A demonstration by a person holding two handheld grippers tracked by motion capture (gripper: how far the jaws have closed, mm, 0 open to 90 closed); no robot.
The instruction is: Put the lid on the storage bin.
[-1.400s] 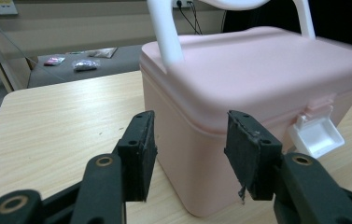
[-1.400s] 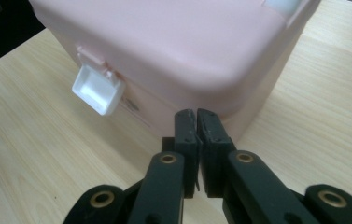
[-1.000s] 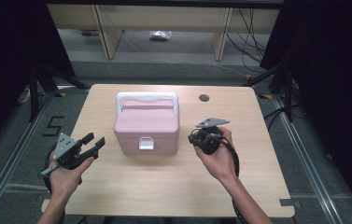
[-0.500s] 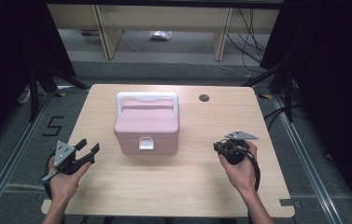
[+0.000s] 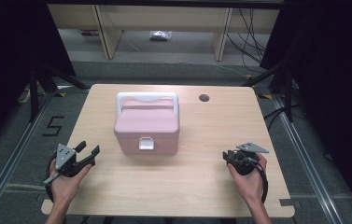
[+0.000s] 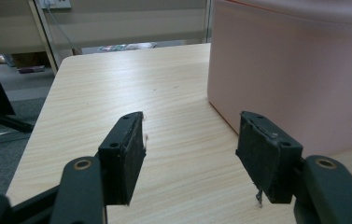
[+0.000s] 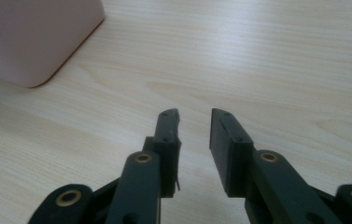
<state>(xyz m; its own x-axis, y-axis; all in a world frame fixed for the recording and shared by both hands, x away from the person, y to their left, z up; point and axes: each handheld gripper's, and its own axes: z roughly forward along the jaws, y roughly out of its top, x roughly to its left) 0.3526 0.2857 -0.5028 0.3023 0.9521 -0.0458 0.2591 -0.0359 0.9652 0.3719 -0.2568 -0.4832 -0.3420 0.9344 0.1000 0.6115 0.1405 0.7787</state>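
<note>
The pink box (image 5: 146, 125) — cut off in both gripper views — sits shut, white handle up, between the left gripper (image 5: 88, 153) and right gripper (image 5: 227, 156); both gape empty, the right's jaws having just been opening.

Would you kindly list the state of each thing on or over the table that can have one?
Pink box: lid shut, front latch down, white handle folded flat toward the far side, standing upright on the table.
Left gripper: open, nothing between its jaws, held beside the box without touching it.
Right gripper: jaws have just been opening, a gap between them, nothing held, low over bare wood.
</note>
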